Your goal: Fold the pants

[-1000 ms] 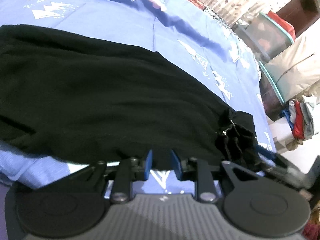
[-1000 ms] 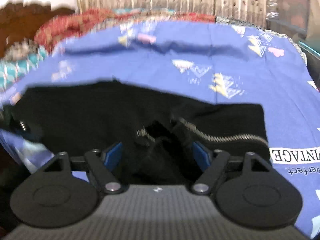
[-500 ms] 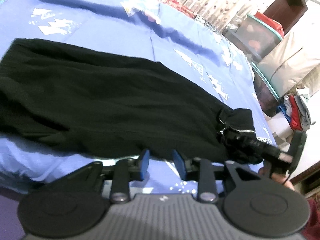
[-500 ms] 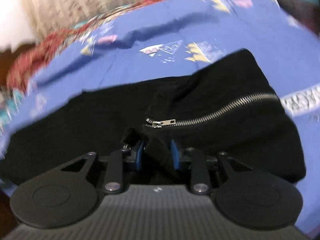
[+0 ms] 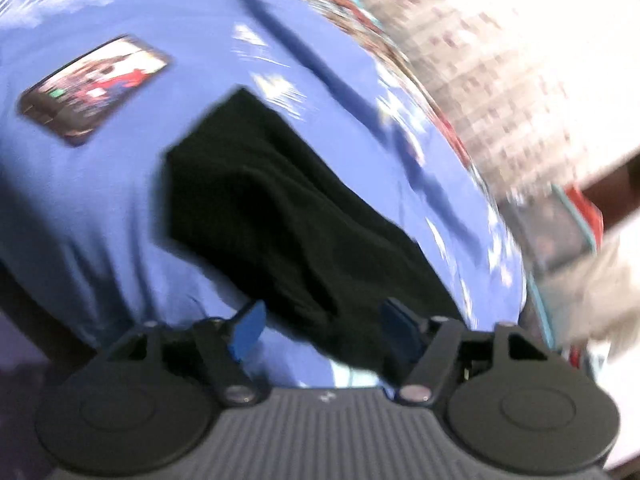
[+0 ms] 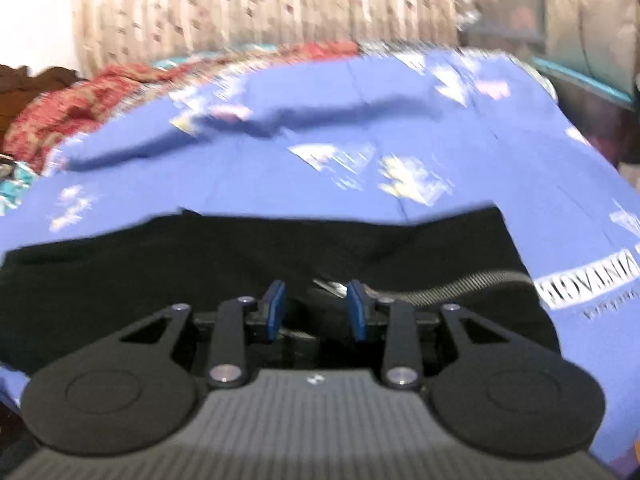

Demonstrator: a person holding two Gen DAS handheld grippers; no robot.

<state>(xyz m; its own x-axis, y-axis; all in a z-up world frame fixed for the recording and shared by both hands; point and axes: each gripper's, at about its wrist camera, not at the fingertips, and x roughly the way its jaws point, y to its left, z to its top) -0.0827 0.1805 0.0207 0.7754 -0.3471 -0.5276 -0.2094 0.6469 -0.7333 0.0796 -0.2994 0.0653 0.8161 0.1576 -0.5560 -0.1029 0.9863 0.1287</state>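
- The black pants (image 5: 304,220) lay flat on the blue printed bedsheet (image 5: 100,208), stretched along the near side of the bed.
- In the left wrist view one squared-off end of the garment pointed up and away; the rest ran down to the lower right, under the tool.
- In the right wrist view the pants (image 6: 168,264) spanned the frame from the left edge to the right, with a silver zipper (image 6: 452,284) running across the cloth on the right.
- Left gripper (image 5: 324,326): jaws had just been opening and stood wide; the blue pads (image 5: 250,326) sat either side of the lower edge of the cloth without pressing on it.
- Right gripper (image 6: 317,310): jaws narrow, after closing in from a wide stance and then barely changing. Black cloth near the zipper's left end lay between the blue pads (image 6: 276,308). Blur prevented telling whether the pads actually pinched it.
- A phone (image 5: 92,88) with a lit screen lay on the sheet to the upper left of the pants, well apart from them.
- A red patterned cover (image 6: 80,96) was bunched at the far left of the bed.
- A pale patterned curtain (image 6: 260,4) hung behind the bed.
- Both views were motion-blurred, the left more heavily.
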